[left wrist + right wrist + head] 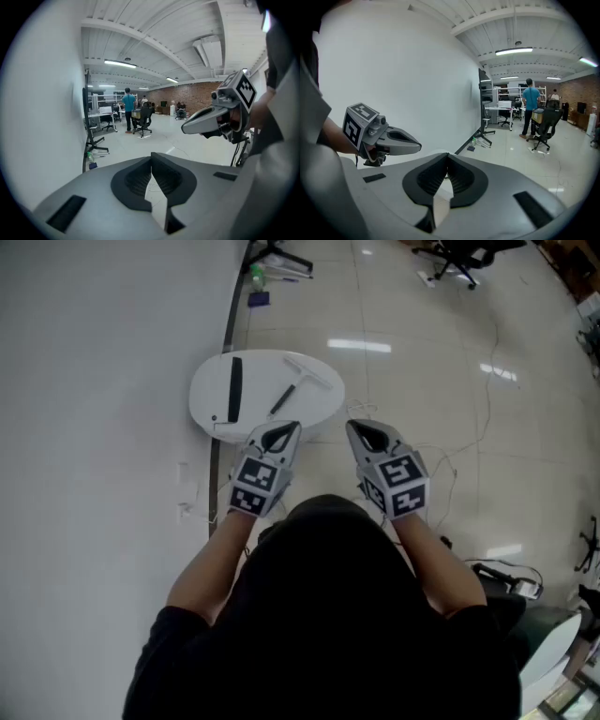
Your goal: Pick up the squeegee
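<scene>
Lying just past left tongs (pixel 287 430) — squeegee (pixel 293 384)

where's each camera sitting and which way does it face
Head view: on the person's head, facing down at the white table with the squeegee; forearms, left gripper, right gripper show.
Left gripper view: on the left gripper, along its shut jaws into the office; right gripper at right.
Right gripper view: on the right gripper, along its shut jaws past a wall; left gripper at left.
Both gripper views share the standing person in blue.
</scene>
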Action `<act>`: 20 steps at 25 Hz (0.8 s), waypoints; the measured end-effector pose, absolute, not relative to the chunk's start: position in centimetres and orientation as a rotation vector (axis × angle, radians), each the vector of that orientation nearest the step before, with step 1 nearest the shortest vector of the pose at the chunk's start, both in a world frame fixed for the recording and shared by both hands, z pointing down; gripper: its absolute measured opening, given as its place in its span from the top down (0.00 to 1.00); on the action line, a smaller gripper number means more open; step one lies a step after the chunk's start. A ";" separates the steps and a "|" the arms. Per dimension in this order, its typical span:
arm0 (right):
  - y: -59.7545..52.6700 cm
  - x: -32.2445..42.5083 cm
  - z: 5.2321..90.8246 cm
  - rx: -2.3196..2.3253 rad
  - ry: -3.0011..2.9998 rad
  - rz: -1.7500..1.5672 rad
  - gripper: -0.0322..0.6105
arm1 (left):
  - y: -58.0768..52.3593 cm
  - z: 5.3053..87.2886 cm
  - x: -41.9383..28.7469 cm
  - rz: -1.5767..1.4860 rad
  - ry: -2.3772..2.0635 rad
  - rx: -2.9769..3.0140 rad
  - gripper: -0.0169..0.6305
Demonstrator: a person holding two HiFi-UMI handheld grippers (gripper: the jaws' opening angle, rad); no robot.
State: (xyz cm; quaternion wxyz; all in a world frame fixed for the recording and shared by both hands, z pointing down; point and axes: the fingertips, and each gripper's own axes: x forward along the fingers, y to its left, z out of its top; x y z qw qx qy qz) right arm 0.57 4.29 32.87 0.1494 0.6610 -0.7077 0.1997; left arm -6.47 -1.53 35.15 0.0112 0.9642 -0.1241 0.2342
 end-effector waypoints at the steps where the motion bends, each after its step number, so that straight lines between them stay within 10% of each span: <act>1: 4.3 0.8 32.9 1.892 -2.041 0.571 0.95 | -1.5 35.3 -6.2 0.733 -0.397 3.009 0.97; 20: 6.4 6.0 37.0 1.677 -2.138 0.650 0.95 | -2.8 40.8 -0.3 0.915 -0.586 2.953 0.85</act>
